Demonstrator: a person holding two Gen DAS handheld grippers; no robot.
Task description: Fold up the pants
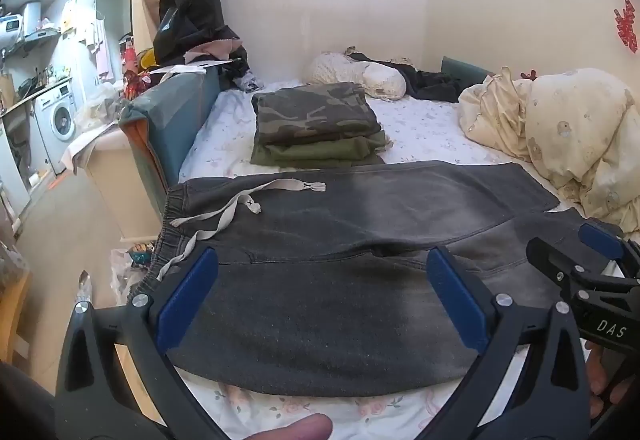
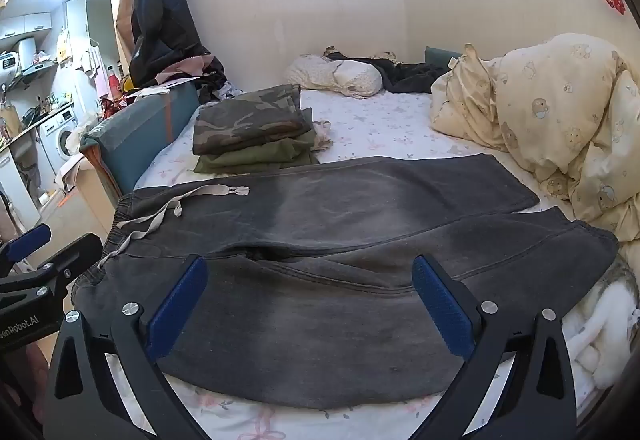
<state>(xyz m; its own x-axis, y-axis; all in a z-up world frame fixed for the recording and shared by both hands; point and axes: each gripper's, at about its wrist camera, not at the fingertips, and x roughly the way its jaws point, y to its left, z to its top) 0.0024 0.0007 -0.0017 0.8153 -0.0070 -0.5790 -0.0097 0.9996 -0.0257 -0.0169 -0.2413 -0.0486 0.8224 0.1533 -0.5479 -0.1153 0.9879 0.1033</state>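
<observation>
Dark grey sweatpants [image 1: 320,224] lie flat across the floral bed sheet, waistband with a pale drawstring [image 1: 228,211] at the left, legs running right. They also show in the right wrist view [image 2: 340,224]. My left gripper [image 1: 322,260] is open, hovering over the near waist side. My right gripper [image 2: 306,268] is open, hovering over the near leg. Each gripper shows in the other's view: the right one [image 1: 576,256], the left one [image 2: 48,244]. Neither holds cloth.
A stack of folded camouflage and olive pants [image 1: 316,123] sits behind the sweatpants. A cream duvet [image 1: 560,135] is bunched at the right. Pillows [image 1: 356,73] and dark clothes lie at the wall. A blue headboard [image 1: 168,119] and kitchen clutter are on the left.
</observation>
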